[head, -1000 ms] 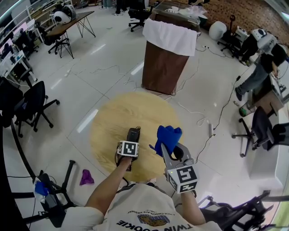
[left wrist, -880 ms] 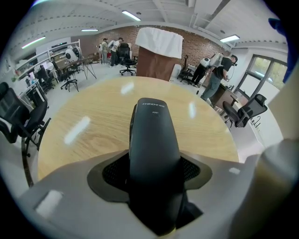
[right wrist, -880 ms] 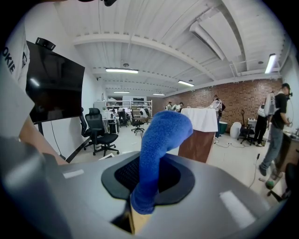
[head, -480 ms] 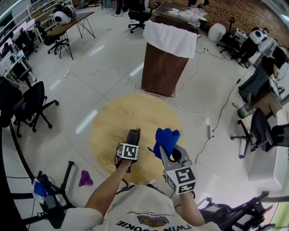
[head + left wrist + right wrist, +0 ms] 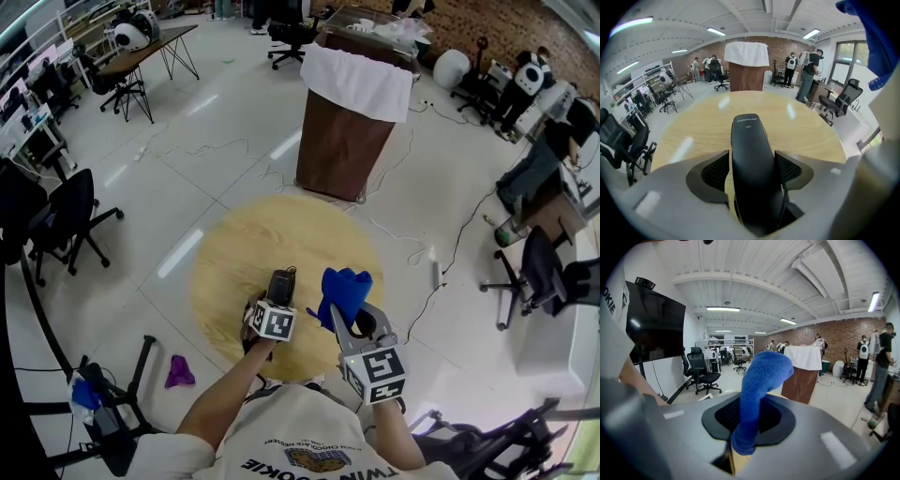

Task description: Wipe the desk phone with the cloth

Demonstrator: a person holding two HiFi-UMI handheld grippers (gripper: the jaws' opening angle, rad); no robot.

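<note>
Right gripper [image 5: 747,420] is clamped on the blue cloth [image 5: 761,376], wad poking out past the jaws. Left gripper [image 5: 752,171] jaws are opening, with the desk phone [image 5: 279,281] between them, flat on the round table [image 5: 234,234]. Suggest backing left off, then dragging the cloth lengthwise along the top.

1. Off-white short-sleeved cotton T-shirt [image 5: 281,436], with dark block lettering and a blue-and-yellow printed emblem on the chest.
2. Left gripper [image 5: 751,169]: smooth grey plastic shell and black mesh-textured pads [image 5: 714,172]. Its jaws are opening, with the black desk phone handset [image 5: 752,154] between them.
3. Right gripper [image 5: 749,420]: same grey shell, black textured pad surround.
4. Each gripper carries a white cube with black square markers [image 5: 273,322].
</note>
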